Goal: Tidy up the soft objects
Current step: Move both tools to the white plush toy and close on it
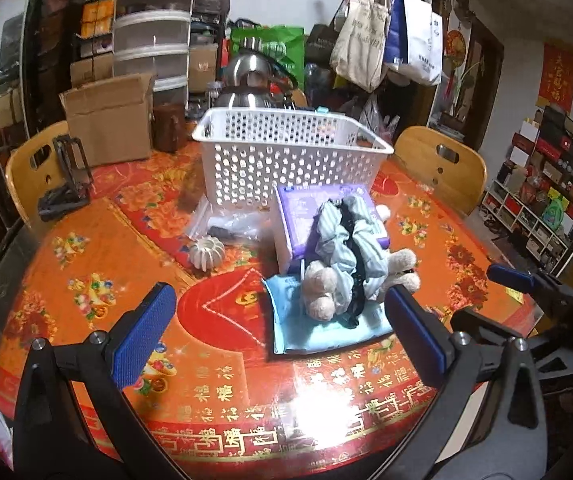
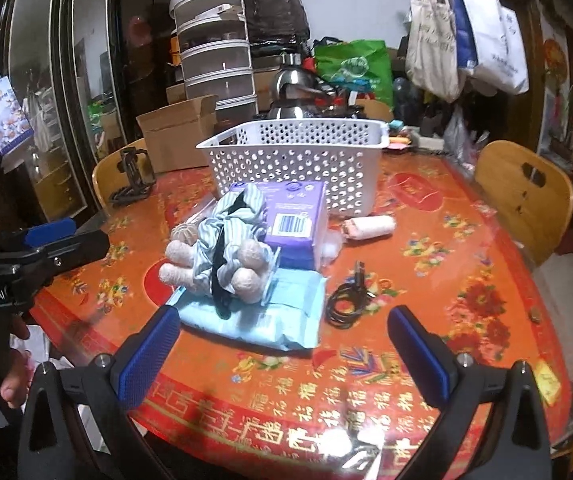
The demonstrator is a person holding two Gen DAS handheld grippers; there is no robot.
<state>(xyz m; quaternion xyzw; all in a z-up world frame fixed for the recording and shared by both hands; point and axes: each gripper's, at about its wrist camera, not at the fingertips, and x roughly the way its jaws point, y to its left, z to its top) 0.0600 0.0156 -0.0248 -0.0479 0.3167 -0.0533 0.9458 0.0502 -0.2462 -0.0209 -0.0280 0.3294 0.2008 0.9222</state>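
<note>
A plush toy in striped blue clothes (image 1: 346,264) (image 2: 222,248) lies across a light blue soft pack (image 1: 318,332) (image 2: 262,320) and a purple tissue pack (image 1: 306,216) (image 2: 294,220). A white perforated basket (image 1: 286,152) (image 2: 298,156) stands just behind them. A rolled beige cloth (image 2: 368,227) lies right of the purple pack. My left gripper (image 1: 282,336) is open and empty, just in front of the toy. My right gripper (image 2: 286,348) is open and empty, in front of the blue pack.
A round table with a red and orange patterned cover (image 1: 98,264) (image 2: 466,280) holds a black cable (image 2: 346,300), a white ribbed object (image 1: 208,250), a clear plastic bag (image 1: 230,224) and a cardboard box (image 1: 106,116). Wooden chairs (image 1: 442,164) (image 2: 526,196) stand around it.
</note>
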